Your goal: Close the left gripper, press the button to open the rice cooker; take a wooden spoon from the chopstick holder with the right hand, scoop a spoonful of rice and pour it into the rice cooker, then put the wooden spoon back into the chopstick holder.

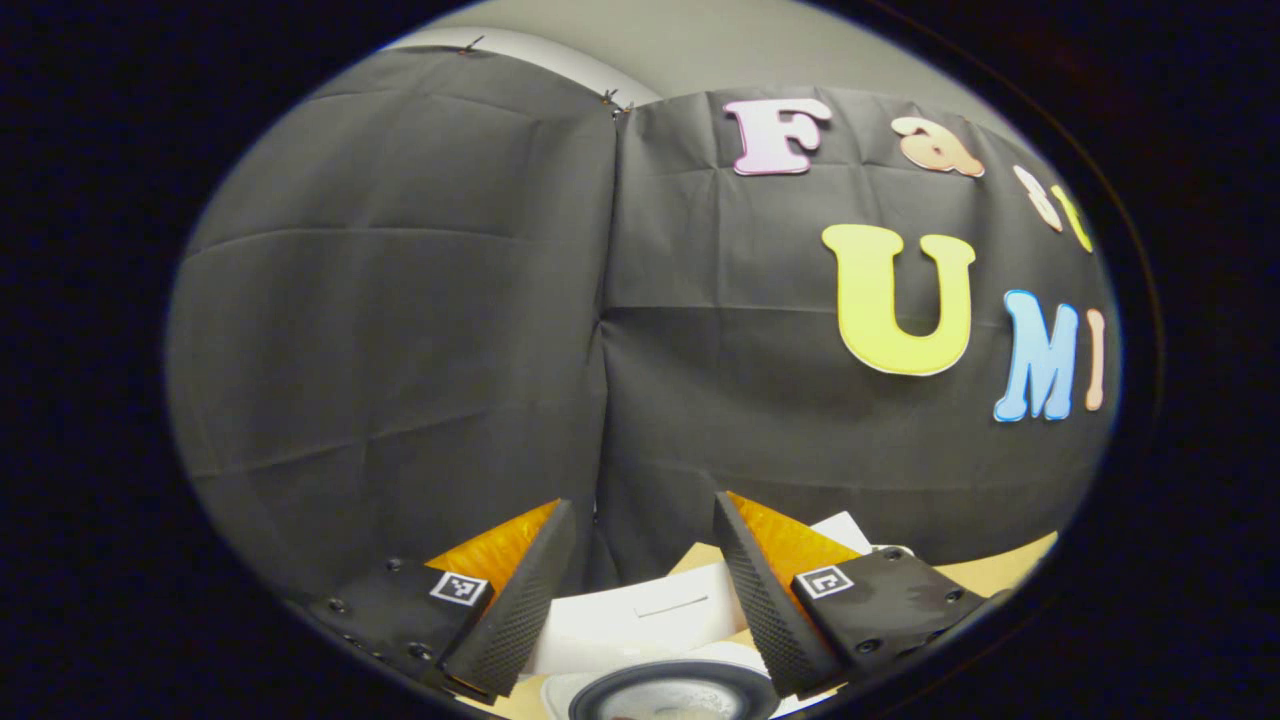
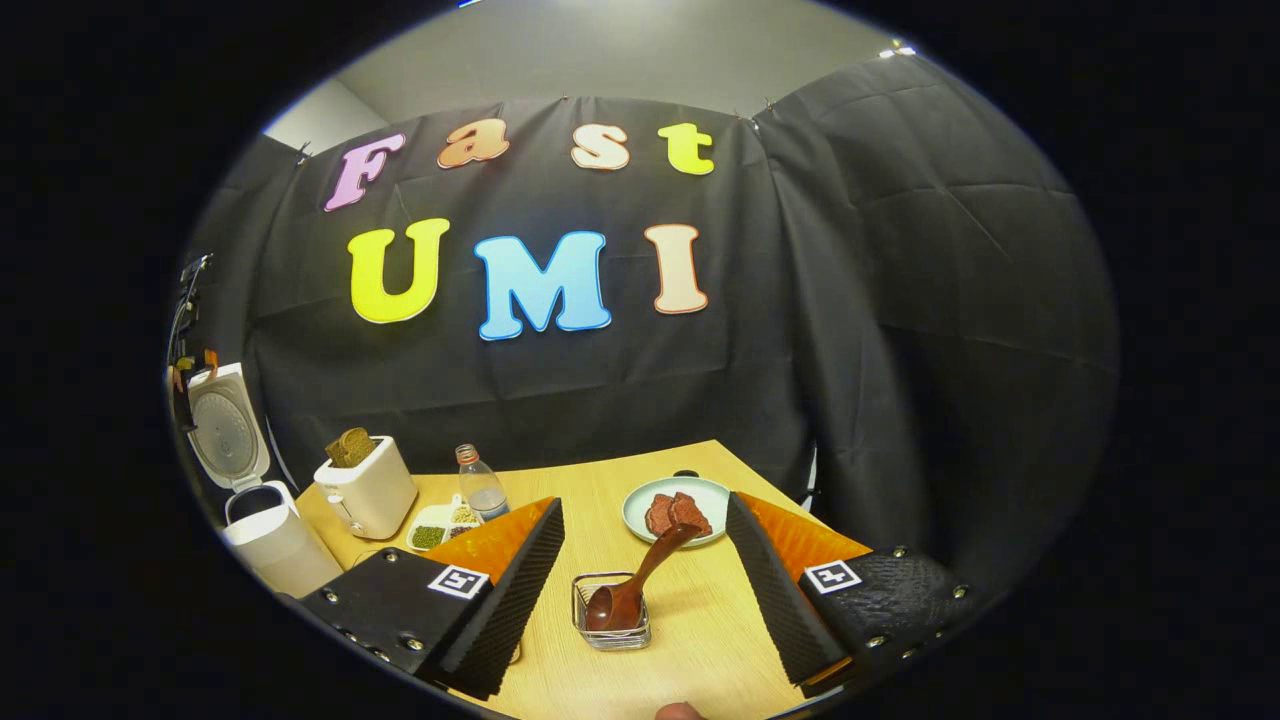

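My right gripper (image 2: 645, 500) stands open above the wooden table (image 2: 700, 640), with nothing between its fingers. Just ahead of it a brown wooden spoon (image 2: 640, 575) rests bowl-down in the wire chopstick holder (image 2: 612, 612), its handle leaning to the upper right. The white rice cooker (image 2: 275, 545) stands at the far left with its lid (image 2: 228, 430) raised. My left gripper (image 1: 642, 503) is open too and hovers over the cooker. The cooker's white raised lid (image 1: 650, 610) and dark round pot (image 1: 675, 695) show between its fingers.
A pale plate (image 2: 640, 505) with brownish pieces lies behind the holder. Farther left stand a white toaster (image 2: 365, 490) with bread in it, a small clear bottle (image 2: 482, 485) and a divided dish of beans (image 2: 435, 527). Black cloth walls close in behind the table.
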Action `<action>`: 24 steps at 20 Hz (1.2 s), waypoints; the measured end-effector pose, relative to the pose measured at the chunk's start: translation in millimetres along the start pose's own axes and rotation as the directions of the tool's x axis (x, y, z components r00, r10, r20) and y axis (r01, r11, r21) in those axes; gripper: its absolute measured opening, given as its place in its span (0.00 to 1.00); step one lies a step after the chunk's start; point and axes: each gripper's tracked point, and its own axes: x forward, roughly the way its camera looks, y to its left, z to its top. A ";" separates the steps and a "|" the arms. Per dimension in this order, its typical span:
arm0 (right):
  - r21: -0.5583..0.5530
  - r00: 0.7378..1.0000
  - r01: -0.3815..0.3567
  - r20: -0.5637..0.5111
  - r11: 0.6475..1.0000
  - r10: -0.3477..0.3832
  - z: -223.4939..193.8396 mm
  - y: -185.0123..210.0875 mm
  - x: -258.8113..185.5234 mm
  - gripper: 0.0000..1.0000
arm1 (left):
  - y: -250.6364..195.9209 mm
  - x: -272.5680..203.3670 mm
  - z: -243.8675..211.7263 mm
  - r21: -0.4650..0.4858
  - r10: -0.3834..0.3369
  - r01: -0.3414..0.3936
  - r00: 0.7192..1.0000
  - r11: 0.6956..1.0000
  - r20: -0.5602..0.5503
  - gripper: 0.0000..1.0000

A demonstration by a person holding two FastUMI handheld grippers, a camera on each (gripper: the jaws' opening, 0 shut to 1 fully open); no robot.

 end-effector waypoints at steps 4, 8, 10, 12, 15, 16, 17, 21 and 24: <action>0.008 0.999 -0.033 -0.022 0.999 0.033 -2.7 -9.7 5.8 0.99 | -12.8 -24.3 -11.4 -0.006 0.003 -0.003 1.000 1.000 -0.005 0.96; -0.007 0.998 -0.056 -0.033 0.998 0.056 -5.7 -20.6 11.4 0.99 | -25.7 -48.8 -26.0 0.005 0.014 -0.014 1.000 1.000 0.001 0.96; -0.009 0.997 -0.068 -0.041 0.998 0.068 -7.0 -25.0 13.2 0.99 | -30.0 -60.7 -36.2 0.003 0.021 -0.021 1.000 1.000 -0.003 0.96; -0.015 0.996 -0.080 -0.043 0.997 0.080 -7.4 -28.5 15.7 0.99 | -35.1 -73.0 -46.0 0.004 0.023 -0.023 1.000 1.000 -0.013 0.97; -0.030 0.994 -0.096 -0.045 0.995 0.094 -3.9 -37.9 18.8 0.99 | -47.5 -87.2 -64.1 0.024 0.022 -0.021 0.999 0.999 -0.034 0.98; -0.031 0.994 -0.099 -0.047 0.995 0.098 -3.6 -39.9 20.4 0.99 | -51.6 -92.2 -70.2 0.030 0.018 -0.017 0.999 0.999 -0.041 0.97; -0.029 0.994 -0.104 -0.049 0.994 0.103 -3.0 -41.6 21.9 0.99 | -55.4 -96.2 -77.5 0.028 0.015 -0.014 0.998 1.000 -0.053 0.97; -0.036 0.992 -0.120 -0.049 0.992 0.118 -1.1 -46.9 26.4 0.99 | -65.2 -109.3 -107.7 0.027 0.017 -0.014 0.996 1.000 -0.093 0.97; -0.049 0.991 -0.129 -0.045 0.990 0.127 -1.8 -50.3 29.3 0.99 | -73.3 -119.5 -123.6 0.045 0.023 -0.018 0.994 0.999 -0.104 0.98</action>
